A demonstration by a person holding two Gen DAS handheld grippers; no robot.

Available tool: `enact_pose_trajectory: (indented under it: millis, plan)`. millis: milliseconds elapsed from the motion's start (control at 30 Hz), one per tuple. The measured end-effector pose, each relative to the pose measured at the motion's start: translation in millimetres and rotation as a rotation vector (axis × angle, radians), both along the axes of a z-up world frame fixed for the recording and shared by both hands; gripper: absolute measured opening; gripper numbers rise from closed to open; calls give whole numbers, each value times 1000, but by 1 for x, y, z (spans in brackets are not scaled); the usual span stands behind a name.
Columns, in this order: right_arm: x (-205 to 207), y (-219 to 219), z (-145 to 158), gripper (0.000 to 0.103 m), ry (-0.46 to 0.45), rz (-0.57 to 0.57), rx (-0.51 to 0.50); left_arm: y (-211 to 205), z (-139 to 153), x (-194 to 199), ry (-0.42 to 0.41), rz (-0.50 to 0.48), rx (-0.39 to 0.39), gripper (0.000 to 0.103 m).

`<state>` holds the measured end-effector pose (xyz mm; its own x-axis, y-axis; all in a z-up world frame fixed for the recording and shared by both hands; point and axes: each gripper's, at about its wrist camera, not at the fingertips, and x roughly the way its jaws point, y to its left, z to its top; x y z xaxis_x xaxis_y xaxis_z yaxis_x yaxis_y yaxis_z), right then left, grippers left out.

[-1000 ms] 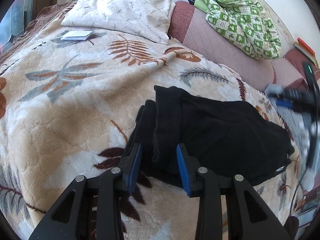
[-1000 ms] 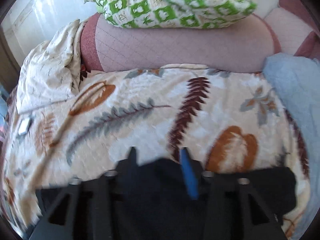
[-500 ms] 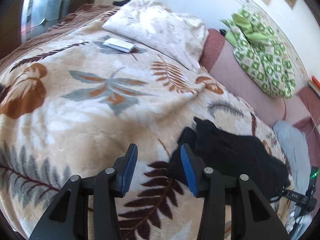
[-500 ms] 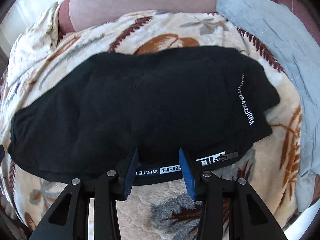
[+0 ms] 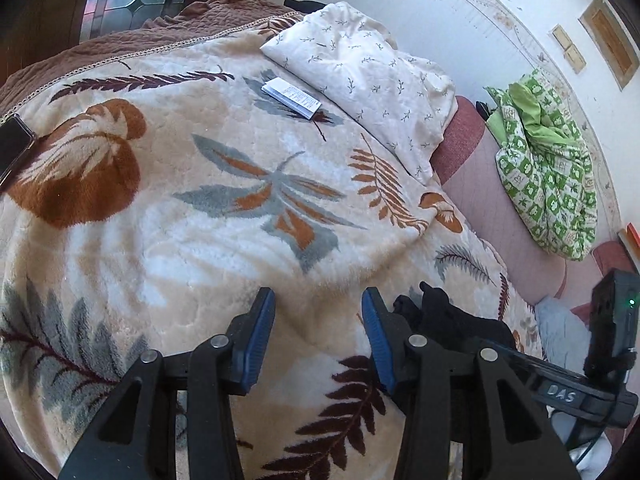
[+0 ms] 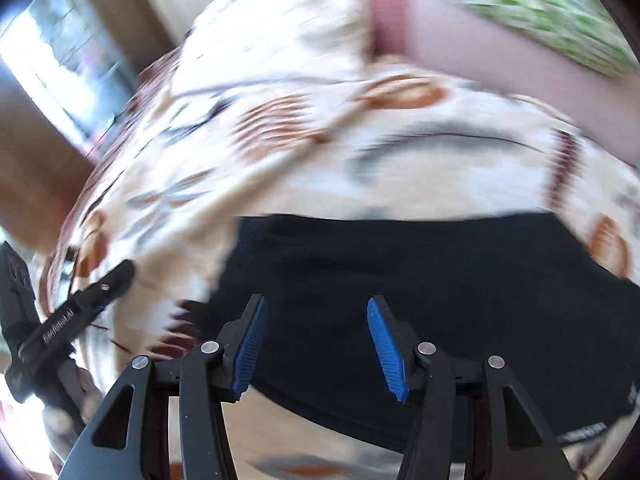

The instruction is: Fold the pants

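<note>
The black pants (image 6: 420, 292) lie folded in a flat bundle on the leaf-patterned blanket (image 5: 168, 240). In the left wrist view only their far left end (image 5: 444, 312) shows, to the right of the fingers. My left gripper (image 5: 318, 312) is open and empty above bare blanket, left of the pants. My right gripper (image 6: 316, 316) is open and empty, hovering over the near edge of the pants. The right wrist view is motion-blurred. The left gripper also shows in the right wrist view (image 6: 108, 284), at the far left.
A white pillow (image 5: 360, 76) and a small booklet (image 5: 290, 96) lie at the head of the bed. A green checked quilt (image 5: 548, 168) rests on the pink headboard cushion (image 5: 472, 192). A dark phone (image 5: 12, 140) lies at the blanket's left edge.
My left gripper has drawn back left, off the pants, onto bare blanket. My right gripper has swung from over the pants' waistband, its view now tilted and blurred. Both stay open.
</note>
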<state>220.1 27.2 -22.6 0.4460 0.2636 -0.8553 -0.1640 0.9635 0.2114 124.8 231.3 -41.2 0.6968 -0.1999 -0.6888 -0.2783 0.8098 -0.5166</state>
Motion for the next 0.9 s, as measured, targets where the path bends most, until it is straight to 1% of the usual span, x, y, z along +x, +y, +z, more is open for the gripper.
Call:
enact_pose_trajectory:
  millis: [100,167,233,300,400,467,533,600,633,667,700,800,900]
  plan:
    - [17,43,-13,57,23,36,-82,11,9,-4,-20,46,38,45]
    - [28,59,-22,57,40,22,-146,21,11,-5,-25,71,29,46]
    - [36,67,-30,60,52,-5,-193,31,9,-5,-18,90,2,47]
    - [39,72,-38,67,59,-22,-234,38,6,-4,-4,102,-24,47]
    - [42,78,-47,73,78,-31,-290,42,0,-4,9,100,-58,48]
    - [41,82,-50,74,70,-35,-333,41,-1,-3,12,96,-57,48]
    - [42,80,-46,68,66,-47,-327,38,0,-4,10,89,-51,48]
    - [44,68,-42,43,71,-75,-303,34,0,-3,7,81,-46,48]
    - [44,62,-40,38,74,-81,-282,32,1,-4,4,72,-45,48]
    - [44,54,-37,31,78,-86,-247,29,1,-4,1,63,-43,48]
    - [42,46,-36,29,83,-85,-213,24,1,-4,-4,51,-38,49]
    - [39,36,-30,28,78,-76,-148,8,5,-5,-36,-1,-30,49]
    - [37,31,-21,28,73,-56,-97,-16,5,-5,-62,-102,-48,51]
